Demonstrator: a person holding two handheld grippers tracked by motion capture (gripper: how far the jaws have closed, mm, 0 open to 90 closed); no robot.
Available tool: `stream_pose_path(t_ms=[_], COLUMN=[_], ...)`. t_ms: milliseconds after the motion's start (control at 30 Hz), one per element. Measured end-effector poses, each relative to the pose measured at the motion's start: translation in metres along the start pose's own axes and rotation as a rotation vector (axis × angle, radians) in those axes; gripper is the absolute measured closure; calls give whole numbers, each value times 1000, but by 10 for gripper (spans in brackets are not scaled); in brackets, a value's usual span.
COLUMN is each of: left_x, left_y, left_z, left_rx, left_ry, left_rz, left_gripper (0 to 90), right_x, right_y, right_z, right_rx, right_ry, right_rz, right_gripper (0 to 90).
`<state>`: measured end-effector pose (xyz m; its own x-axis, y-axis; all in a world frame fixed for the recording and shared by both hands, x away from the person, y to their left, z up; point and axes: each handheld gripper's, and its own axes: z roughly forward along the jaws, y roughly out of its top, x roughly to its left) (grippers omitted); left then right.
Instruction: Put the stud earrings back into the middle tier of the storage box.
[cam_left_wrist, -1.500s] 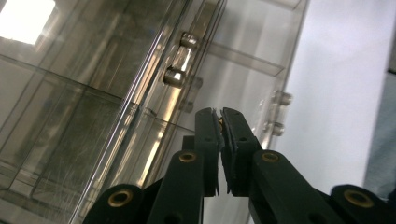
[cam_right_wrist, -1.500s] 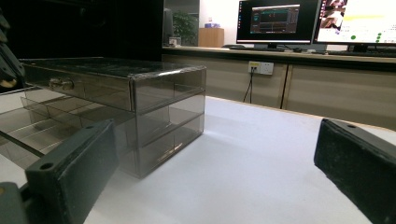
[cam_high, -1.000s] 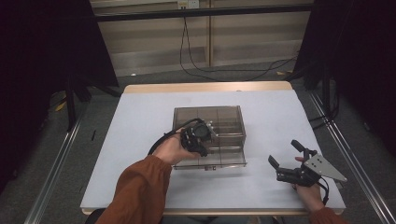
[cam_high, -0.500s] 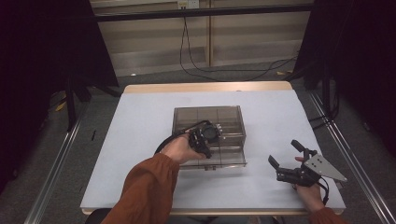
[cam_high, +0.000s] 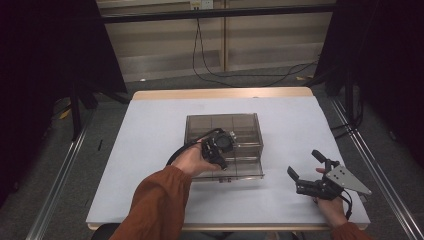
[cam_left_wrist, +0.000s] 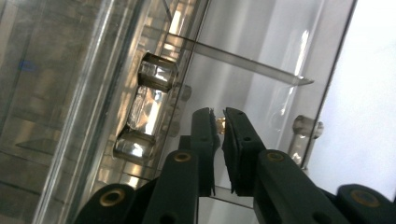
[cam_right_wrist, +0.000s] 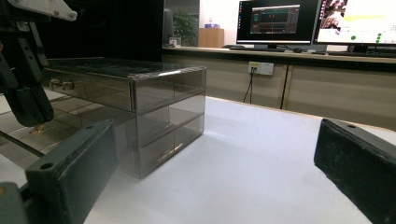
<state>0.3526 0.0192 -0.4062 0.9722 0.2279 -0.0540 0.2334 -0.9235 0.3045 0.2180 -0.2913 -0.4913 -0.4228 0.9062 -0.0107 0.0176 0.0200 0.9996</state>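
White desk (cam_high: 150, 150): my left gripper (cam_left_wrist: 219, 126) pinches a small brass piece (cam_left_wrist: 220, 122) inside the open drawer (cam_high: 240, 167); lift straight, right gripper (cam_high: 306, 176) spread idle.

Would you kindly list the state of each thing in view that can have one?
Drawer cabinet: upright on the table, clear smoky plastic.
Lower drawer: pulled out toward the person.
Upper drawer: pushed in.
Left gripper: shut on a small brass-coloured knob inside the drawer area.
Right gripper: open, holding nothing, resting on the table to the cabinet's right.
Monitors: switched on.
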Motion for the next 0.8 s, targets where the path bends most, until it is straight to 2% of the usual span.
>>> stream_pose_path(t_ms=[33,67,100,133,233,267,300,333,367,400,467,500,533,567,800], left_x=[1,1,2,3,4,4,4,4,2,2,-2,-2,-2,-3,1], left_y=[-2,-2,-5,-9,-14,-20,-20,-23,-30,-30,-43,-43,-49,-58,-89], left_z=[-2,-2,-4,-5,-7,-9,-9,-11,-14,-14,-21,-21,-23,-24,-39], left_rx=[-23,-23,-43,-77,-95,-130,-130,-142,-184,-184,-258,-258,-284,-329,-430], left_ry=[-13,-13,-12,-29,-25,-31,-31,-26,-10,-10,-5,-5,-3,-2,26], left_rz=[-17,-17,-32,-48,-52,-65,-65,-66,-60,-60,-65,-65,-72,-100,-134], left_gripper=[832,826,826,826,826,827,826,826,829,834,840,840,840,846,846], right_x=[0,0,0,0,0,0,0,0,0,0,0,0,0,0,0], right_y=[0,0,0,0,0,0,0,0,0,0,0,0,0,0,0], right_z=[0,0,0,0,0,0,0,0,0,0,0,0,0,0,0], right_rx=[0,0,0,0,0,1,0,0,0,0,0,0,0,0,2], right_ry=[0,0,0,0,0,0,0,0,0,0,0,0,0,0,-4], right_rz=[0,0,0,0,0,1,1,1,0,0,0,0,0,0,-3], right_gripper=[0,0,0,0,0,0,0,0,0,0,0,0,0,0,0])
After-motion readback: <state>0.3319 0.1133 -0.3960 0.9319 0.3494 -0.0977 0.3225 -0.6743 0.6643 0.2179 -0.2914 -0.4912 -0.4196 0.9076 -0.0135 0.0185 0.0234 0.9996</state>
